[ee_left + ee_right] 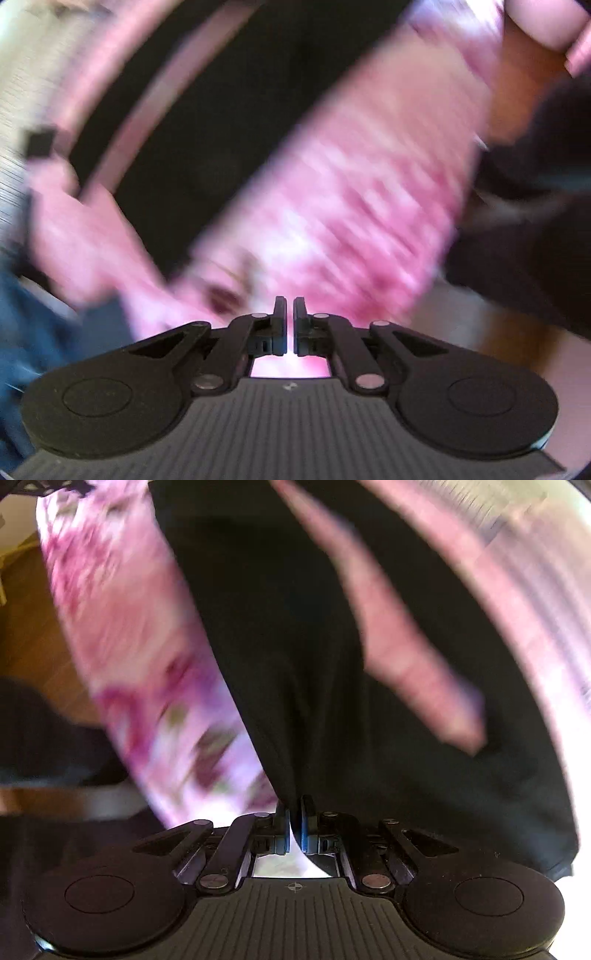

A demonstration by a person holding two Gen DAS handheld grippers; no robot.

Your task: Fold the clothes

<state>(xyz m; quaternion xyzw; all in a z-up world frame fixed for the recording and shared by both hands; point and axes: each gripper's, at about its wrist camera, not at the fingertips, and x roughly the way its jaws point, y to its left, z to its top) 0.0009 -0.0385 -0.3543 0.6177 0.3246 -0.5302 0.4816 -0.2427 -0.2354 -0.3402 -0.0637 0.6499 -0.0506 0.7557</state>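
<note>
A black garment (295, 646) lies stretched over a pink floral bedspread (140, 672); both views are blurred by motion. My right gripper (294, 805) is shut on an edge of the black garment, which runs up and away from its jaws. My left gripper (289, 306) has its jaws nearly together with a thin gap; no cloth shows between them. The black garment (229, 122) lies ahead of it as a dark band across the pink bedspread (351, 206).
Blue denim cloth (33, 332) lies at the lower left of the left wrist view. A wooden floor (26, 635) shows left of the bed in the right wrist view, with dark cloth (40, 731) near it.
</note>
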